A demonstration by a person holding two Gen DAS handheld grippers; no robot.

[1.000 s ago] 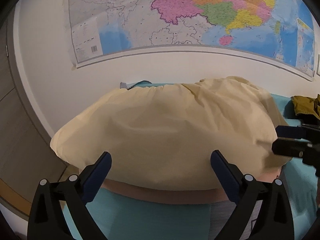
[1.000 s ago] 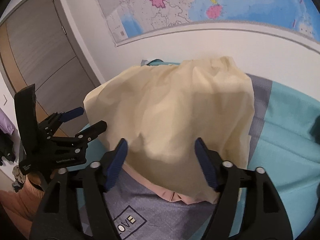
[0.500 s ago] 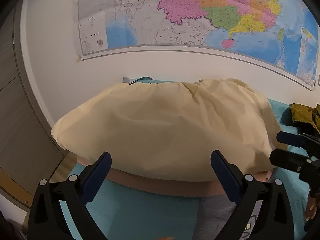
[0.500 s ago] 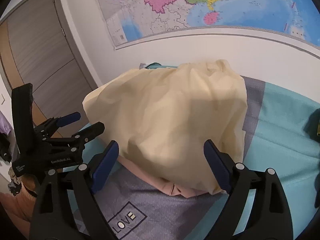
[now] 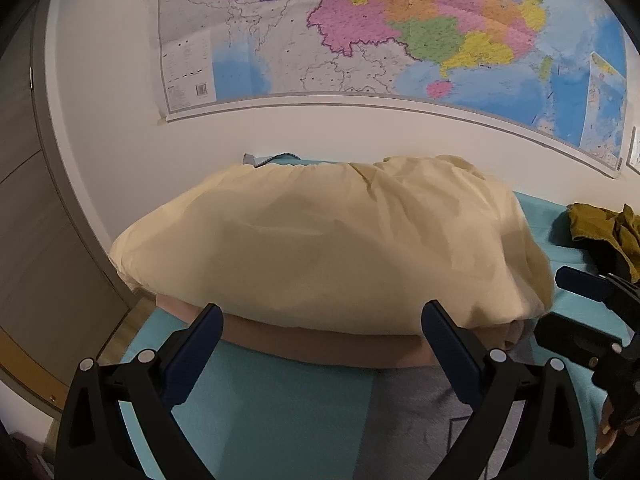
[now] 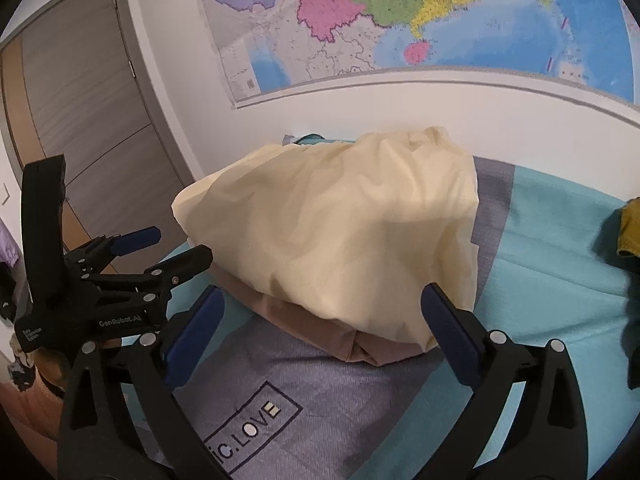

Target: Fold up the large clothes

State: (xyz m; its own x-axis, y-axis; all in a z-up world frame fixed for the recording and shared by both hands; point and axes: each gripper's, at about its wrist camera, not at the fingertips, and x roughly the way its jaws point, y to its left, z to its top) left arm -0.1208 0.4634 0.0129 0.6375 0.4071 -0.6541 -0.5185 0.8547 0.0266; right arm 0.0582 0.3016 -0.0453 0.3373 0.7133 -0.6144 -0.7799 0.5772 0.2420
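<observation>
lying crosswise before both wide-open gripper pairs [image 5: 320,334] [image 6: 322,322], cream folded garment [image 5: 332,248], free

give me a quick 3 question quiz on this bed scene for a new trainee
1. True or false: the right gripper is clamped on the cream garment.
2. What lies directly under the cream garment? A) a pink garment B) a striped towel C) a pillow
3. Which word can be read on the grey part of the bed cover?

Key:
1. False. Its jaws have just been opening and stand wide with nothing between them; the left gripper is open too.
2. A. The pink garment sticks out along the cream one's near edge.
3. LOVE.
</observation>
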